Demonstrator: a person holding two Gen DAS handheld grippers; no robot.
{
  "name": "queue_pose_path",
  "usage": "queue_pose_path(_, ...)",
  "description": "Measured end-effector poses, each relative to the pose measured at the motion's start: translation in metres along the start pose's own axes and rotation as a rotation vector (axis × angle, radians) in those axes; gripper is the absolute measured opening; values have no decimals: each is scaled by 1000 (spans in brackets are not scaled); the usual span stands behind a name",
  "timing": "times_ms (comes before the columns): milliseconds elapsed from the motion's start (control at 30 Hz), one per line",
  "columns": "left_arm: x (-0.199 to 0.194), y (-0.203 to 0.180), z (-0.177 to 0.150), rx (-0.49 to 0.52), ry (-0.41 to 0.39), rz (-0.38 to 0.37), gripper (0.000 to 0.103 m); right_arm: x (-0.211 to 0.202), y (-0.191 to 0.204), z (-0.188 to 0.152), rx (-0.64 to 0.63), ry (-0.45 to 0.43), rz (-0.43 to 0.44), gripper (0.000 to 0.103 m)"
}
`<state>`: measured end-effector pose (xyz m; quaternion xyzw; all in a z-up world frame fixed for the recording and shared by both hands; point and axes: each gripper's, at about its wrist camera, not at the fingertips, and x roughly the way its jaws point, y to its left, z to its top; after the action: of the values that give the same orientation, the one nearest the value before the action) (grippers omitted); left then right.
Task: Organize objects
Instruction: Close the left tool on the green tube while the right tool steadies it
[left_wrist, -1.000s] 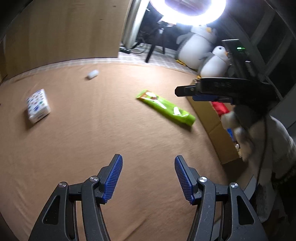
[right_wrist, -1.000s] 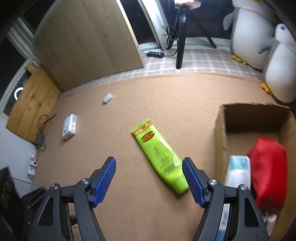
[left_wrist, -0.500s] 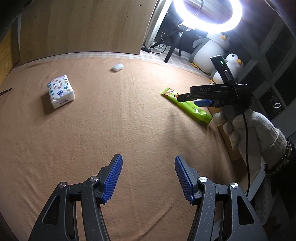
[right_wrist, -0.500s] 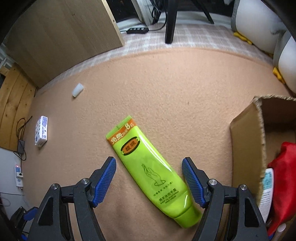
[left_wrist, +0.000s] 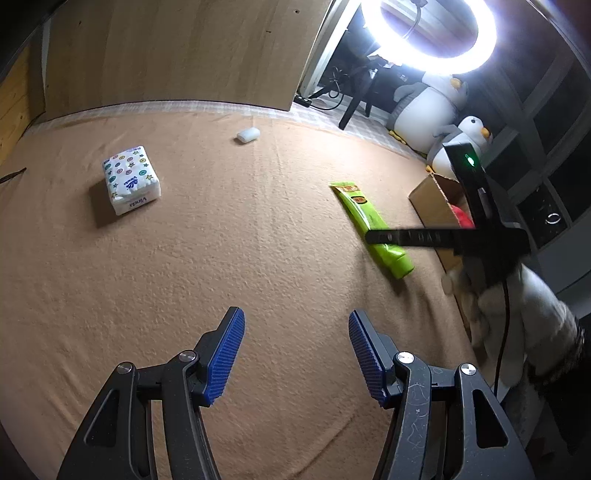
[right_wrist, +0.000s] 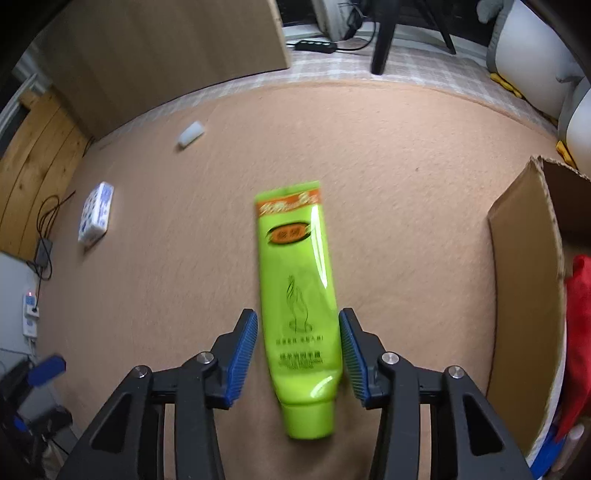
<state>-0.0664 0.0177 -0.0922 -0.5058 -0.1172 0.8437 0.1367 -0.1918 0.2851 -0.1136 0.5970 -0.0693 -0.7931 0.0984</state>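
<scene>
Surface: tabletop (right_wrist: 406, 192), covered in tan fleece-like cloth, nubbly and faintly creased

Tube (right_wrist: 299, 295): soft glossy plastic, lime green, orange band at the flat crimped end, round cap at the near end; flat on the cloth, just left of the box; lower body between the right gripper's pads

Right gripper (right_wrist: 298, 354): black arms, blue ribbed pads; jaws just closing in, now narrow around the tube; slim gap visible at the left pad, right pad at or against the tube's edge, firm contact not confirmed

Left gripper (left_wrist: 295, 354): same build, jaws about half apart, nothing between, over bare cloth

Box (right_wrist: 524, 295): brown corrugated cardboard, open-topped, raw torn rim, at the cloth's right side; red fabric item (right_wrist: 580, 295) inside

Tissue pack (left_wrist: 131, 179): soft rectangular block, white wrap printed with coloured dots and stars, far left, well apart from the tube

Small white piece (left_wrist: 248, 134): short rounded cylinder, near the far edge of the cloth

Glove (left_wrist: 517, 314): cream knit, on the hand with the right gripper

Ring light (left_wrist: 428, 37): round, glaring white

Plush penguins (left_wrist: 436, 107): grey and white, beyond the box
</scene>
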Motion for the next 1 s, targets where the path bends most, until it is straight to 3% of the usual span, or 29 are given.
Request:
queue_pose_path(467, 16, -1, -2, -14, 36, -27, 63, -12, 46, -77, -103, 18, 68, 38)
queue_pose_path(700, 44, -6, -3, -62, 106, -110, 63, -16, 33, -90, 25, 19, 192, 40)
queue_pose_path(800, 57, -9, 3, -91, 126, -151, 63, -18, 38, -96, 13, 18, 178, 45)
queue_pose_path(1000, 86, -25, 15, -71, 160, -154, 63, -20, 55, -107, -61, -13, 69, 45)
